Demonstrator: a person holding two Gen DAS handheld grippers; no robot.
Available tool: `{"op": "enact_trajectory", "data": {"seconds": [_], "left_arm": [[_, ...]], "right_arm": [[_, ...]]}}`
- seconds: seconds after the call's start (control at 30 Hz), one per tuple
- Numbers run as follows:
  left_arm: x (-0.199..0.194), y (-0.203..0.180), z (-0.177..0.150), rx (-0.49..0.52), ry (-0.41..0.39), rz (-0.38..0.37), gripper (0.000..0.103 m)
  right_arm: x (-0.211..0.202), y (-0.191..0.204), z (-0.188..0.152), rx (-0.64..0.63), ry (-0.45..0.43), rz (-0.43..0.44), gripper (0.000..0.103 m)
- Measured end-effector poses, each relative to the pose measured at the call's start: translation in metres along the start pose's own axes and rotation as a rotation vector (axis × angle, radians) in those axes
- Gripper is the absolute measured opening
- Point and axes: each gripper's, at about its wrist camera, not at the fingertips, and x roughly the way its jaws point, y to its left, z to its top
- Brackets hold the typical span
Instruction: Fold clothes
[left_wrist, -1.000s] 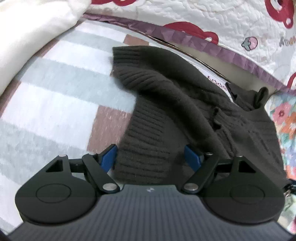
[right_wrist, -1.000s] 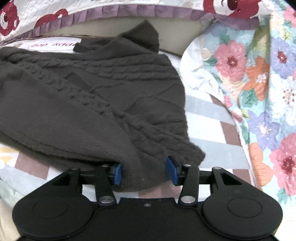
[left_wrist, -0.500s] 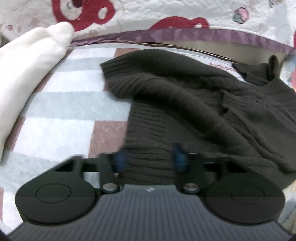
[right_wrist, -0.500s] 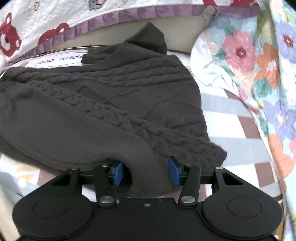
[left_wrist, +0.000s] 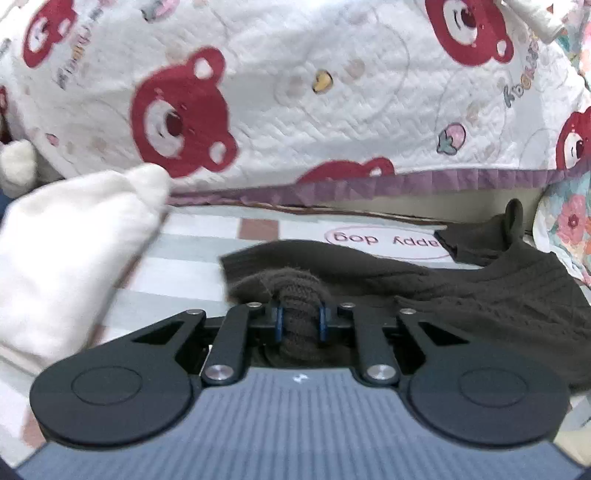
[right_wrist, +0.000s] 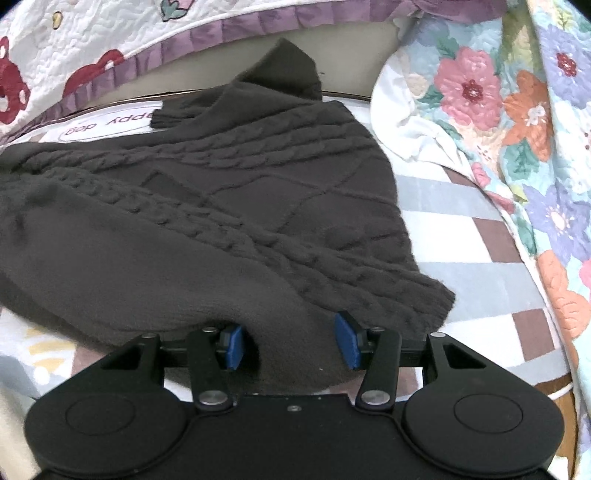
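Two grippers work one dark brown sweater (right_wrist: 207, 206) spread over the checked bed sheet (right_wrist: 461, 236), its collar toward the far edge by the bear-print quilt (left_wrist: 332, 92). The left gripper (left_wrist: 298, 325) is clamped tight on a bunched ribbed fold of it. The right gripper (right_wrist: 290, 343) has its jaws apart, with the sweater's near edge lying between the blue pads (right_wrist: 347, 345).

Behind your work you have a white quilt (left_wrist: 332, 92) printed with red bears and edged in purple. A cream plush bundle (left_wrist: 70, 258) lies to the left, a floral quilt (right_wrist: 517, 129) to the right, all on a checked bed sheet (right_wrist: 461, 236).
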Motion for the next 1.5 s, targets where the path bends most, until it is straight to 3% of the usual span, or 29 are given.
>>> {"op": "enact_trajectory", "data": {"seconds": [0.03,0.1,0.17,0.23,0.37,0.43,0.53,0.57,0.63,0.73,0.8,0.97,1.1,1.33,1.5], "left_arm": [[-0.015,0.006,0.003,0.009,-0.029,0.026,0.014],[-0.047,0.023,0.009,-0.016,-0.101,0.093,0.014],[-0.063,0.042,0.010,-0.093,-0.110,0.118,0.014],[-0.061,0.055,-0.002,-0.128,-0.016,0.118,0.014],[-0.019,0.058,-0.039,-0.034,0.316,0.145,0.019],[-0.010,0.058,-0.042,-0.019,0.358,0.175,0.019],[-0.022,0.058,-0.026,-0.040,0.256,0.164,0.026],[-0.024,0.058,-0.023,-0.050,0.227,0.156,0.035],[-0.023,0.057,-0.020,-0.075,0.206,0.120,0.041],[-0.009,0.051,-0.027,-0.137,0.254,0.009,0.041],[0.003,0.041,-0.035,-0.174,0.301,-0.049,0.041],[0.021,0.017,-0.046,-0.123,0.353,-0.094,0.041],[0.025,0.006,-0.050,-0.097,0.365,-0.121,0.044],[0.030,0.005,-0.053,-0.096,0.389,-0.132,0.047],[0.032,0.004,-0.055,-0.106,0.402,-0.153,0.047]], "right_arm": [[-0.010,0.003,0.002,0.005,-0.035,0.043,0.015],[-0.030,0.015,0.007,-0.039,-0.079,0.113,0.015],[-0.042,0.027,0.011,-0.118,-0.085,0.144,0.014],[-0.046,0.031,0.014,-0.147,-0.068,0.161,0.014],[-0.037,0.031,0.007,-0.171,0.010,0.122,0.011],[-0.029,0.023,0.002,-0.135,0.050,0.105,0.012],[-0.029,0.015,0.002,-0.093,0.041,0.145,0.013],[-0.031,0.016,0.005,-0.087,0.028,0.168,0.014],[-0.034,0.018,0.010,-0.074,0.001,0.214,0.015],[-0.039,0.020,0.018,-0.054,-0.040,0.284,0.027],[-0.029,0.037,0.026,-0.088,-0.019,0.307,0.032],[-0.005,0.091,0.040,-0.229,0.053,0.329,0.047],[0.006,0.118,0.051,-0.301,0.097,0.327,0.048],[0.013,0.146,0.072,-0.316,0.173,0.464,0.048],[0.021,0.183,0.070,-0.402,0.254,0.515,0.051]]}}
